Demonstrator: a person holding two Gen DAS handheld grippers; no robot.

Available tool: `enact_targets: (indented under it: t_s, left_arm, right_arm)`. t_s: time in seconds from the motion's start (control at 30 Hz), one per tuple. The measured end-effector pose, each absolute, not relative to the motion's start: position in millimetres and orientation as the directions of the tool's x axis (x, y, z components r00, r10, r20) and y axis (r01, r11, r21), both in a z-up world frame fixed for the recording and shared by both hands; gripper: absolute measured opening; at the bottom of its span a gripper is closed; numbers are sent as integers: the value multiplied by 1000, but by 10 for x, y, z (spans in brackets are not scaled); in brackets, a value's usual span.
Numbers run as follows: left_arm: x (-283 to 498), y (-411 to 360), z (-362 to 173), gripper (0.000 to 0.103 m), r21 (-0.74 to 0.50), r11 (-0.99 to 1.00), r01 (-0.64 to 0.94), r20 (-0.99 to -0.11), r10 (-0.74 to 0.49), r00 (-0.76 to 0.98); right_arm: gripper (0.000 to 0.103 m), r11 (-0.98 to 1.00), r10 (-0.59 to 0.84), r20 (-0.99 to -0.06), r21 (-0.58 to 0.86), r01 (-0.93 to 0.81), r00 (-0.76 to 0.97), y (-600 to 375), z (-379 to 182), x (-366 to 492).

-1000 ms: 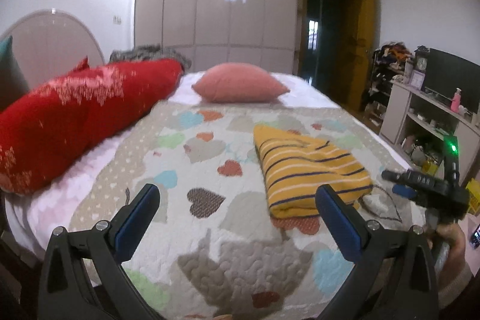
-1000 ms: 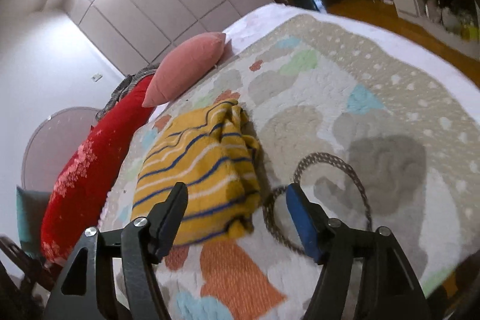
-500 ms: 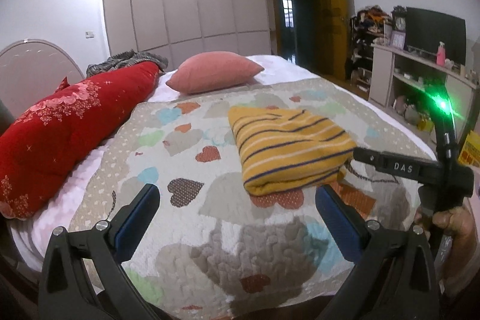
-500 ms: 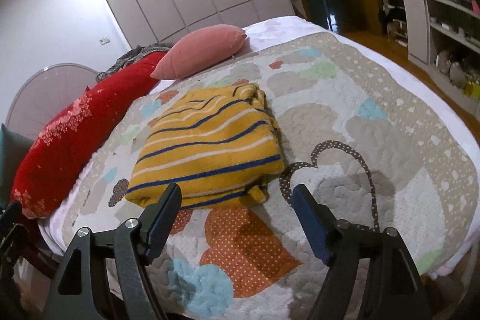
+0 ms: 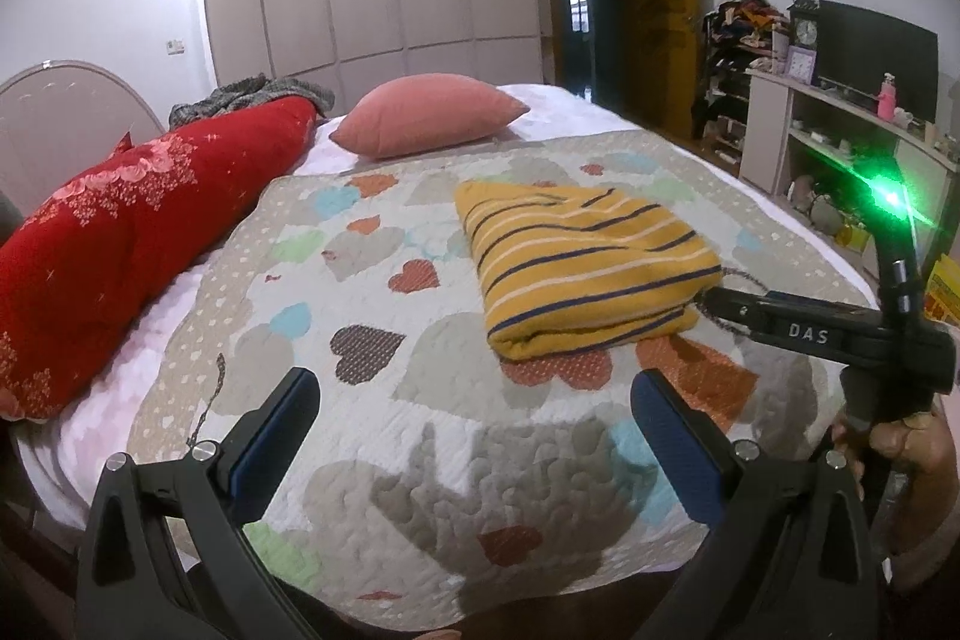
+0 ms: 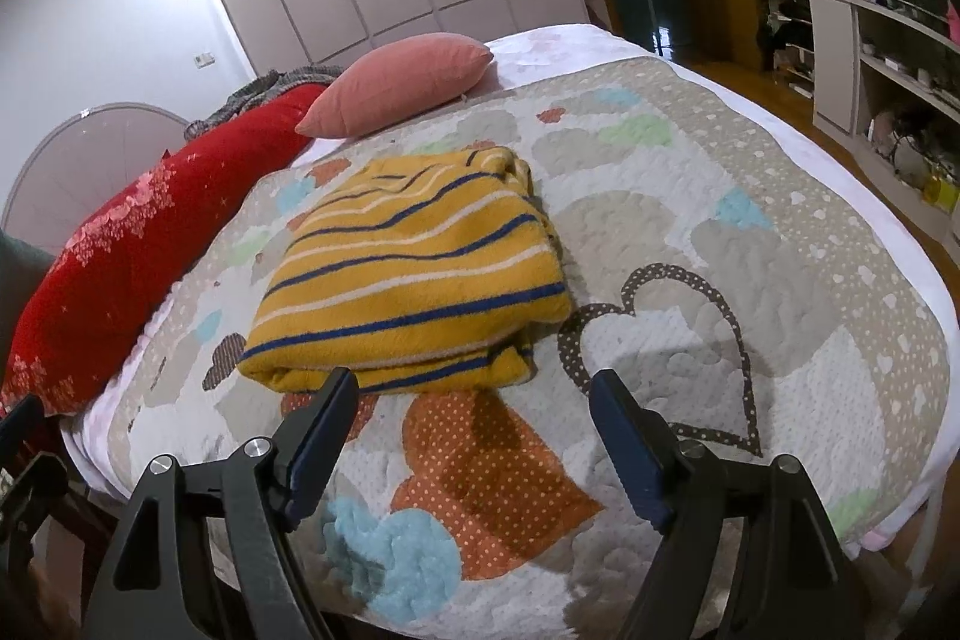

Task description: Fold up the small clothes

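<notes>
A: Where is the yellow striped top (image 6: 414, 280)?

B: It lies folded flat on the heart quilt (image 6: 750, 232) on the bed, a bit nearer the right edge than the left, and close to the near edge. Blue and white stripes run across it.

A: What are the right tongs (image 6: 474, 436) doing?

B: They are wide. Their jaws have just been opening, and nothing is between them. They hang over the near edge of the quilt, just in front of the top, not touching it.

A: And the left tongs (image 5: 474, 436)?

B: Wide too, with nothing in them. They hang over the near edge of the quilt, well apart from the top.

A: What else is on the bed?

B: A pink pillow (image 5: 429, 115) sits at the far end. A long red pillow (image 5: 132, 232) lies along the left edge. A hand (image 5: 906, 445) holds the handle of the right tongs at the right.
</notes>
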State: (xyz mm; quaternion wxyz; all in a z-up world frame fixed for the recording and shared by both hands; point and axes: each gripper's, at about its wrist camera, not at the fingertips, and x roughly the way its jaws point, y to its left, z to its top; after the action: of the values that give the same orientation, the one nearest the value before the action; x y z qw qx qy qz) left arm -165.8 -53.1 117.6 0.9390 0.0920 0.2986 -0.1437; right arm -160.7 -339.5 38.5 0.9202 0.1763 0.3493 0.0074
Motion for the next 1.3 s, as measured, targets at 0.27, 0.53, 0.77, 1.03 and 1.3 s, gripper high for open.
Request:
enact_targets:
  t_s: [0.27,0.53,0.77,1.03,1.3]
  left_arm:
    - [-1589,-389,1071,103,49,953,298,-627,-203,752]
    - [-1512,-315,1003,103,39,965,259,-662,-169,730]
    - [-1471,-347,931,103,74,967,242,-681,-128,721]
    - [-1423,-324,802,103,111,971,211,-713,-70,698]
    - [-1399,-261,703,103,127,976,179,-741,-27,671]
  right_arm:
    - [85,945,136,-662,311,105,737,-3302,336,-1592]
    - [86,954,140,-673,288,82,727,-3189,315,-1578]
    - [86,957,139,-677,279,77,723,-3158,290,-1596]
    - [87,962,141,-683,266,64,717,-3107,271,-1607]
    - [87,983,129,-693,181,-2,710,-2808,265,-1622]
